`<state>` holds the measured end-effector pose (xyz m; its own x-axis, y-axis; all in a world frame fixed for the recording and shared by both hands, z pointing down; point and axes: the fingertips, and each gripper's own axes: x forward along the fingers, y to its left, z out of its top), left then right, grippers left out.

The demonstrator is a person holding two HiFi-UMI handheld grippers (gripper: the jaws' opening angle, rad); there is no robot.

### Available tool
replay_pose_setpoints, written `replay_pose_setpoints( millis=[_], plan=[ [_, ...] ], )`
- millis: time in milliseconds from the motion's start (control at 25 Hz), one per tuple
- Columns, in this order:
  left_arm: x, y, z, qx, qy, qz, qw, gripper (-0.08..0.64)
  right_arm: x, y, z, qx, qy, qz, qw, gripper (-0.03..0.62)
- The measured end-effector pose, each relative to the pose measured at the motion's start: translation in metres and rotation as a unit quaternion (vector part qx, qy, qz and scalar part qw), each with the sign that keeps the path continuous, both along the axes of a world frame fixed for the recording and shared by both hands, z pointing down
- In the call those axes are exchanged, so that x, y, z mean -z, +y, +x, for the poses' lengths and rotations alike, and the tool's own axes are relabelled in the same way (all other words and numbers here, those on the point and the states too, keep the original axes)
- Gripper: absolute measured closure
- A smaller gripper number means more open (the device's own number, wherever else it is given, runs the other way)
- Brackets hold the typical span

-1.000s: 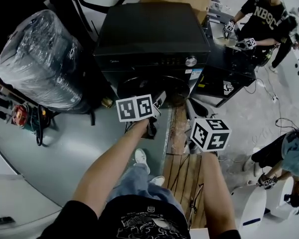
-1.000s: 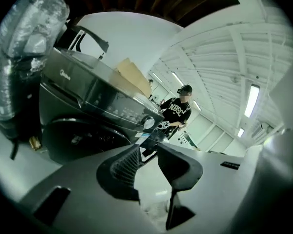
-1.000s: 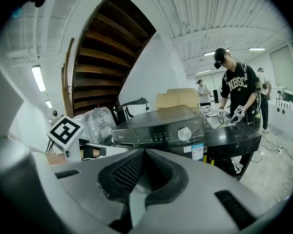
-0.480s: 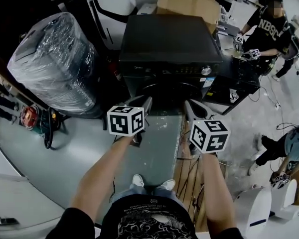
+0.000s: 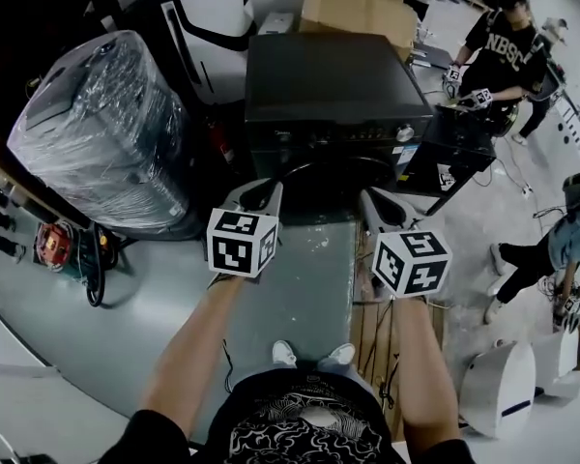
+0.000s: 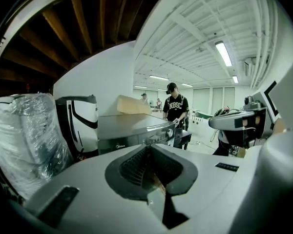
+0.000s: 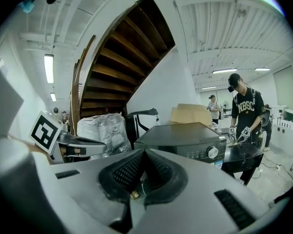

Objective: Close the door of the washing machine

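The washing machine door (image 5: 319, 176) looks shut, so hold your left gripper (image 5: 269, 189) (jaws just closing, empty) and clenched, empty right gripper (image 5: 372, 199) clear.

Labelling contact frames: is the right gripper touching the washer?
Apart. The right gripper view shows the washer standing well beyond the right gripper's fingers, with clear air between.

"NBSC" is printed in white on the black T-shirt (image 5: 506, 44) of a bystander. "Midea" is marked on the washing machine (image 6: 132, 130) front panel.
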<state>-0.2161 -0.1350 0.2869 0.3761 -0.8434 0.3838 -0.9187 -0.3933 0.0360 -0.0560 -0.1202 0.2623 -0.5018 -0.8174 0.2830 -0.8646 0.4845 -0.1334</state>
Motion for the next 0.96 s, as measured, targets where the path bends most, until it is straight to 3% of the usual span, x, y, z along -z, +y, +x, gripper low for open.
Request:
replay_pose_setpoints(
  millis=[360,960],
  plan=[
    [-0.001,0.007,-0.013,-0.025,-0.020,0.012,0.9994,0.522,0.002,0.009,-0.021,-0.012,0.007,0.010,1.000,0.572],
    [-0.004,0.012,-0.019,-0.031,-0.017,0.009,0.9993,0.523,0.004,0.011,-0.030,-0.015,0.011,0.012,1.000,0.572]
  ],
)
